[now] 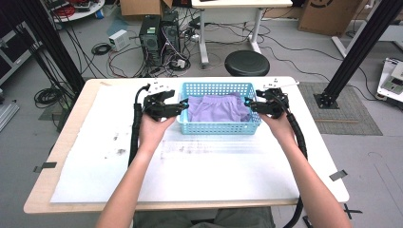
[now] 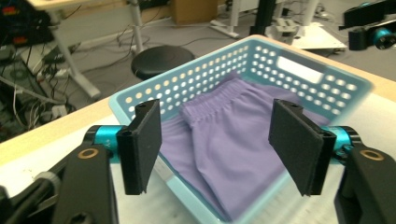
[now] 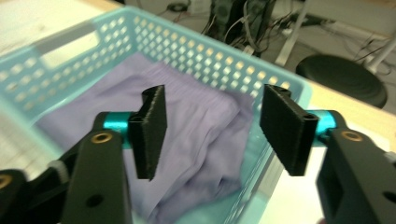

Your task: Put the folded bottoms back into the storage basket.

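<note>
— Risk seen from the high view? The left tongs (image 1: 183, 105) and right tongs (image 1: 248, 102) are held at either end of the blue basket (image 1: 219, 127), jaws apart, nothing gripped. The purple shorts (image 1: 217, 108) are lying folded inside it, on the table (image 1: 199, 166).

— A rim could be knocked, so the light basket might be slid across the table.

— And in the left gripper view?

— The pads (image 2: 144, 144) are spread above the near wall (image 2: 187, 186); the shorts (image 2: 233, 149) lie beyond. If the tongs were closed low, plastic could be pinched together with cloth.

— In the right gripper view?

— The jaws stand wide over the bunched corner (image 3: 205, 158). Only a top layer might be caught, and the fold would be pulled open.
</note>
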